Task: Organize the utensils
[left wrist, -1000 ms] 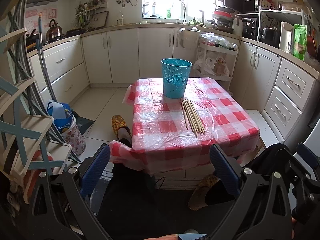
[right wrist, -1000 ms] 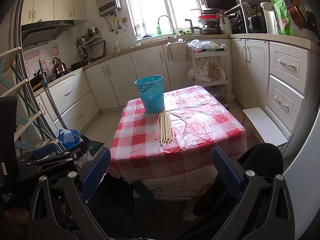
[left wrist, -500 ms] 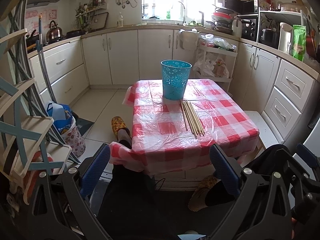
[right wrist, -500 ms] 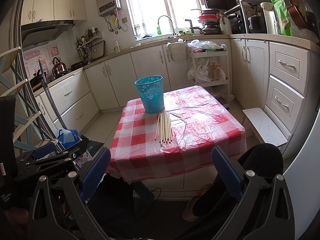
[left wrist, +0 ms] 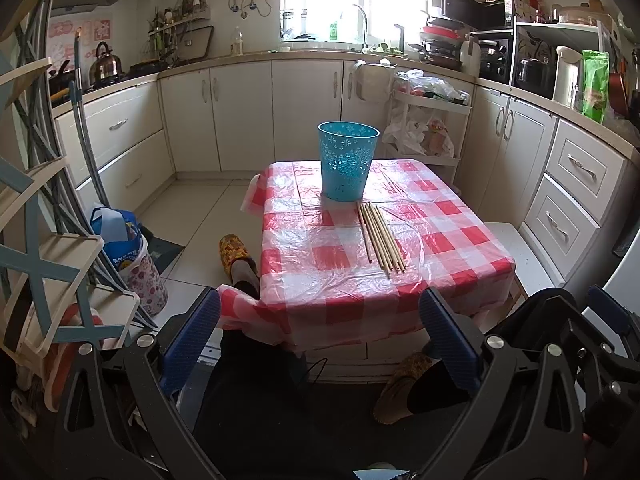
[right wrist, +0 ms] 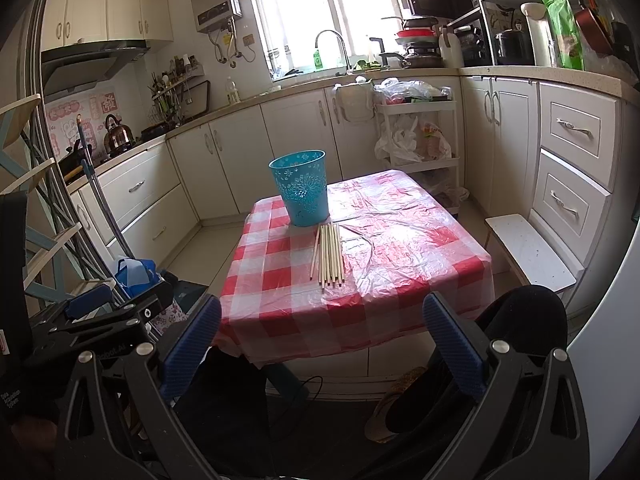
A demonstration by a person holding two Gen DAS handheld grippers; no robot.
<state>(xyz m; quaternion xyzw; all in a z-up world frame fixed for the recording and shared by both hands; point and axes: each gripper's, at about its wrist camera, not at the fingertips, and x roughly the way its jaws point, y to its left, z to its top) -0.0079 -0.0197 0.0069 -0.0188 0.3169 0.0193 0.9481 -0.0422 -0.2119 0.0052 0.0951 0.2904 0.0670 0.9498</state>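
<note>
Almost nothing has moved since the earlier frames: both views sit a touch closer/steadier, and the chopsticks (left wrist: 380, 238) and bin haven't shifted.

The chopsticks lie in a loose, roughly parallel bundle on the tabletop (left wrist: 320, 248), far ends just beside the base of the blue bin (left wrist: 347, 166), near ends pointing back toward the tools. They look like thin pale wood or bamboo, so prob. very light, stiff, and a bit rolly on the plastic cloth. The cloth is glossy and wrinkled, so sticks may slide or scatter if nudged sideways. Best hold, imo: pinch one or a few across the shaft approx. mid-length or slightly toward the near end, so it stays balanced and tips into the bin w/o swinging. One stick lies slightly apart on the bundle's left side, an easy first pick.

The bin stands upright, perforated, likely light plastic, so it could tip if bumped.

Left tool (left wrist: 320, 344) and right tool (right wrist: 318, 346) are both spread wide, holding nothing, well short of the tabletop edge, above the person's lap.
</note>
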